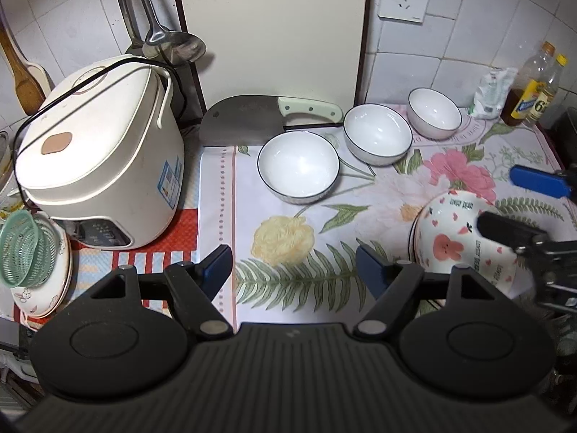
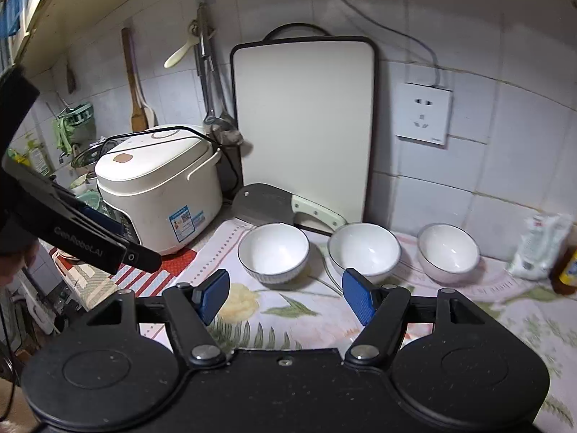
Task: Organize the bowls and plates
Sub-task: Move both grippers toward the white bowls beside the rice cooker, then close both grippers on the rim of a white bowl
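Three white ceramic bowls, the nearest (image 1: pixel 298 166), middle (image 1: pixel 377 133) and far (image 1: pixel 434 113), sit in a row on the floral-cloth tabletop (image 1: pixel 288 252). Left gripper (image 1: pixel 294 270) and right gripper (image 2: pixel 285 297) hover with jaws open and empty. A good next grasp likely pinches the nearest rim squarely, clear of the grey cleaver (image 1: pixel 249 121).

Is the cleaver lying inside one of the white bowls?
No, the cleaver lies flat on the counter behind the nearest white bowl, at the foot of the cutting board.

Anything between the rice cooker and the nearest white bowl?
Only bare floral cloth between rice cooker and leftmost white bowl; cleaver sits behind. Left wrist view.
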A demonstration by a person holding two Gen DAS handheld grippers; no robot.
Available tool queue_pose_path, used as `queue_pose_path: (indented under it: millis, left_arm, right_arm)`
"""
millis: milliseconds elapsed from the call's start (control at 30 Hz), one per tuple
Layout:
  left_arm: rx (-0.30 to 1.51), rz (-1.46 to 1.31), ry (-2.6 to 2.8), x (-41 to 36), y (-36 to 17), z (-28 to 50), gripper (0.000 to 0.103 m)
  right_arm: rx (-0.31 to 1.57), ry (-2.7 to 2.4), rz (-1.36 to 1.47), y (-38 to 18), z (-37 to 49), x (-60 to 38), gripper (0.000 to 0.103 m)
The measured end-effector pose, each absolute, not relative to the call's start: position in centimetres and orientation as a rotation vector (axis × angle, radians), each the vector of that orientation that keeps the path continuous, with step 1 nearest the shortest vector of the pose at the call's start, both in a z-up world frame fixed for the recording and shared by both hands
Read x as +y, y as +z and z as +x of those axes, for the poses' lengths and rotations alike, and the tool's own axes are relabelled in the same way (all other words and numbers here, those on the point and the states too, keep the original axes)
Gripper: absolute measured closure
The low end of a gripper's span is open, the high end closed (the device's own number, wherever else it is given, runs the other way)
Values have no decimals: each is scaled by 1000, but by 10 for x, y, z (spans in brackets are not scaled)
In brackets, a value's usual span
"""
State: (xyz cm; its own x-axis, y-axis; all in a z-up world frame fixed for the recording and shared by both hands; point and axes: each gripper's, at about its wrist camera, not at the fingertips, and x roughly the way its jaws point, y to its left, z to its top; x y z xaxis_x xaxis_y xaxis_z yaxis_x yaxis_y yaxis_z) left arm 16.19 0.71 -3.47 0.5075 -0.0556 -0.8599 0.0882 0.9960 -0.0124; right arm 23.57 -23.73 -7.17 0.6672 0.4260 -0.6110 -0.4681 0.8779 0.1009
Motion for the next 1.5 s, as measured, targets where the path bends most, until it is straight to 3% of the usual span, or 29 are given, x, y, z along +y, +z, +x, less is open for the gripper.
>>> queue_pose_path:
  millis: [233, 1033, 1133, 1200, 1367, 1433, 1500]
  left_arm:
    - [1018, -50, -86, 16, -53, 190, 28]
    - [1013, -267, 42, 39, -161, 270, 32]
    - [1018, -268, 58, 44, -170, 281, 34]
    - [1037, -271, 42, 45, -176, 287, 38]
    - [1050, -264, 12, 41, -183, 291, 55]
    - [1058, -260, 6, 39, -187, 293, 66]
    - [1059, -257, 6, 37, -191, 295, 69]
  right_arm:
    - [630, 497, -44, -111, 273, -222, 29]
    - [841, 442, 222, -233, 386, -191, 31]
    - [861, 429, 254, -240, 395, -190, 39]
    - [889, 422, 295, -243, 401, -190, 57]
    - [938, 402, 403, -245, 407, -192, 65]
    - [959, 388, 398, -247, 410, -188, 68]
    - [977, 371, 414, -250, 412, -187, 74]
